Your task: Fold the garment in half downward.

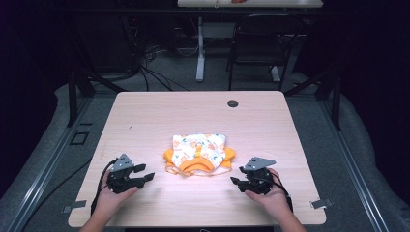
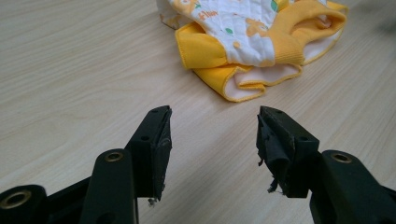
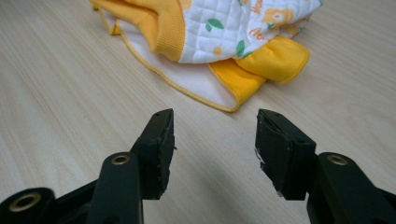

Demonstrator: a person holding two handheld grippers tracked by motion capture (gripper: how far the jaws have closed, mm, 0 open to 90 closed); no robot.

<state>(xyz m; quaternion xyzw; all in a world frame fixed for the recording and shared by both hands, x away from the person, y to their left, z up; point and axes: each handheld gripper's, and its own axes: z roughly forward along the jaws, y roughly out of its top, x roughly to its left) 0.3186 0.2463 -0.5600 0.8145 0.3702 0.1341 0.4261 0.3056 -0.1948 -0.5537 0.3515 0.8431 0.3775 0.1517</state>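
Gaping empty, left tool (image 2: 212, 135), right tool (image 3: 215, 137); high view adds chair (image 1: 263, 43) beyond garment (image 1: 199, 153).

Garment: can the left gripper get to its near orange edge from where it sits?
Probably yes. The left gripper is open, the garment lies just ahead of its jaws, with bare table between.

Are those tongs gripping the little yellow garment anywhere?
No. Both the left tongs and right tongs are open and empty, short of the garment on the table.
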